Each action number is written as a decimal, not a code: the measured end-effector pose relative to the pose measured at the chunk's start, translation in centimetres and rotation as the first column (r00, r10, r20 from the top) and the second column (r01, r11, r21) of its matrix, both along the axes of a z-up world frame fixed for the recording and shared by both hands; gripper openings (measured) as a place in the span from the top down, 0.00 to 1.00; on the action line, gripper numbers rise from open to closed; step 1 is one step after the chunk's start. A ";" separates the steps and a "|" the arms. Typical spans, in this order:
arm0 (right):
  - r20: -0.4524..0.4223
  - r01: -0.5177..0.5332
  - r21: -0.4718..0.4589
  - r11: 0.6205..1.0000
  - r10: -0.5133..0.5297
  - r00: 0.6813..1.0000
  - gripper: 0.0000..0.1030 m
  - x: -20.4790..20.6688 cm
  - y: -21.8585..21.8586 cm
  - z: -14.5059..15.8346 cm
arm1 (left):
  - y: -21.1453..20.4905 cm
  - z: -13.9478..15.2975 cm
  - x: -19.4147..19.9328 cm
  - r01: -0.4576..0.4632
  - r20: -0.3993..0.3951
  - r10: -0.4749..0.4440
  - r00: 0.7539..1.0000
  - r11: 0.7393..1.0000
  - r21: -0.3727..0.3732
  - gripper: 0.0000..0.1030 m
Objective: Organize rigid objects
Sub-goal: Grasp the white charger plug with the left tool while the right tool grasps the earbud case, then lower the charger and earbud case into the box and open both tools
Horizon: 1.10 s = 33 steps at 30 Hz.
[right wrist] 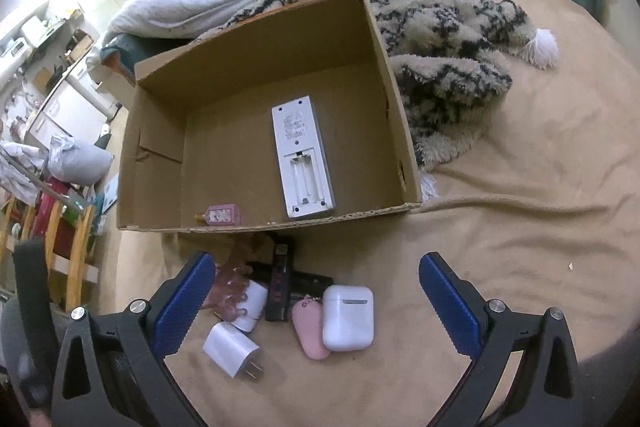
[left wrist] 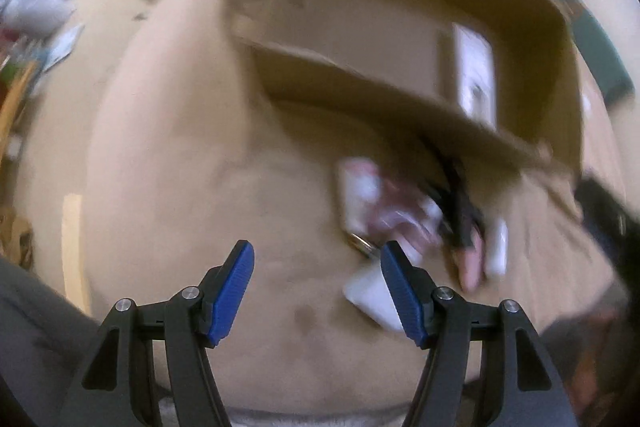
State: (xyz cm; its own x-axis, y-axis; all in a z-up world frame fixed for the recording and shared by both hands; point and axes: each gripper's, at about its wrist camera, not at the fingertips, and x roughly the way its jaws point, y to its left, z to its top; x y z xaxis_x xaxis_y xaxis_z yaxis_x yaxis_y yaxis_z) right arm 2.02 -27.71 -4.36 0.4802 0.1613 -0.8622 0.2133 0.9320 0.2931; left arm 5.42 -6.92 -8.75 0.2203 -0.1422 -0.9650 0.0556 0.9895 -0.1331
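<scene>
Here, the white remote (right wrist: 303,158) lies face-down in the cardboard box (right wrist: 158,163) (long axis front-to-back, battery bay nearest); right claw (right wrist: 316,303) and left claw (left wrist: 317,293) spread, empty.

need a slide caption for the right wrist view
Open right gripper hovers above earbud case and wall charger; remote lies in cardboard box.

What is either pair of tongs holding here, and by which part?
Nothing. The left tongs and right tongs are both open with nothing between the pads; the earbud case and charger lie free on the bed.
</scene>
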 end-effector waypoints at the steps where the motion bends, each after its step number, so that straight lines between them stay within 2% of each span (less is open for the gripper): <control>1: -0.006 0.000 0.001 1.000 0.000 1.000 0.00 0.0 0.0 -0.1 | -1.2 -0.2 -0.4 0.062 -0.004 -0.062 0.998 0.998 0.018 0.39; 2: -0.011 -0.001 0.000 1.000 0.001 1.000 0.00 0.0 0.1 -0.2 | -2.9 -0.6 -0.9 0.148 -0.010 -0.148 0.989 0.988 0.052 0.39; 3: -0.016 -0.001 -0.002 1.000 0.001 1.000 0.00 0.0 0.0 -0.3 | -3.9 -0.8 -1.2 0.195 -0.015 -0.195 0.981 0.978 0.071 0.39; 5: -0.023 0.003 -0.003 1.000 -0.003 1.000 0.00 0.0 -0.1 -0.4 | -5.5 -1.6 -1.9 0.271 -0.034 -0.269 0.963 0.958 0.098 0.39; 7: -0.026 0.020 0.000 1.000 -0.020 0.999 0.00 -0.1 -0.6 -0.4 | -6.4 -2.4 -2.1 0.308 -0.059 -0.304 0.951 0.945 0.107 0.39; 11: -0.061 0.061 0.034 0.998 -0.059 0.996 0.00 -0.2 -1.7 -1.0 | -7.8 -3.4 -2.6 0.355 -0.071 -0.349 0.935 0.925 0.135 0.39; 14: -0.093 0.084 0.068 0.994 -0.077 0.993 0.00 -0.2 -2.4 -1.8 | -8.4 -3.5 -2.9 0.369 -0.063 -0.363 0.929 0.920 0.134 0.39; 16: -0.120 0.093 0.117 0.989 -0.079 0.990 0.00 -0.2 -2.8 -2.4 | -8.5 -3.6 -3.0 0.373 -0.060 -0.368 0.928 0.919 0.132 0.44; 18: -0.174 0.101 0.175 0.979 -0.071 0.982 0.00 -0.1 -3.3 -3.8 | -8.6 -3.6 -2.8 0.375 -0.058 -0.371 0.927 0.919 0.123 0.45; 19: -0.216 0.115 0.209 0.971 -0.068 0.974 0.03 -0.1 -3.5 -4.8 | -8.7 -3.5 -2.8 0.376 -0.060 -0.371 0.927 0.919 0.120 0.45; 20: -0.251 0.131 0.245 0.961 -0.068 0.966 0.23 -0.1 -3.8 -5.7 | -8.5 -3.4 -2.7 0.372 -0.060 -0.367 0.928 0.921 0.116 0.45; 22: -0.324 0.165 0.301 0.939 -0.061 0.944 0.38 -0.2 -4.0 -7.5 | -8.1 -3.1 -2.6 0.354 -0.057 -0.349 0.935 0.929 0.111 0.45; 24: -0.344 0.154 0.323 0.934 -0.036 0.938 0.41 -0.1 -3.5 -8.4 | -7.1 -2.5 -2.4 0.323 -0.057 -0.319 0.946 0.941 0.096 0.45; 28: -0.359 0.096 0.284 0.954 0.013 0.933 0.41 0.4 -1.8 -9.1 | -5.3 -1.9 -2.1 0.270 -0.045 -0.266 0.963 0.959 0.093 0.45; 31: -0.367 0.074 0.251 0.965 0.024 0.930 0.57 0.6 -1.1 -9.3 | -4.3 -1.5 -1.8 0.228 -0.042 -0.225 0.973 0.970 0.085 0.45; 33: -0.343 0.057 0.210 0.976 0.019 0.939 0.57 0.4 -0.8 -8.5 | -3.7 -1.3 -1.8 0.205 -0.039 -0.203 0.978 0.975 0.080 0.45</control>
State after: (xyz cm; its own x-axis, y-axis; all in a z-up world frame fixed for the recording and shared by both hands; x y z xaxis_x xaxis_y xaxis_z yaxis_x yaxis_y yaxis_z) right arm 2.46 -28.54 -12.87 0.1682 0.3533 -0.9202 0.3530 0.8500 0.3909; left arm 3.63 -10.59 -10.00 0.1651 -0.1002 -0.9812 0.2545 0.9655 -0.0558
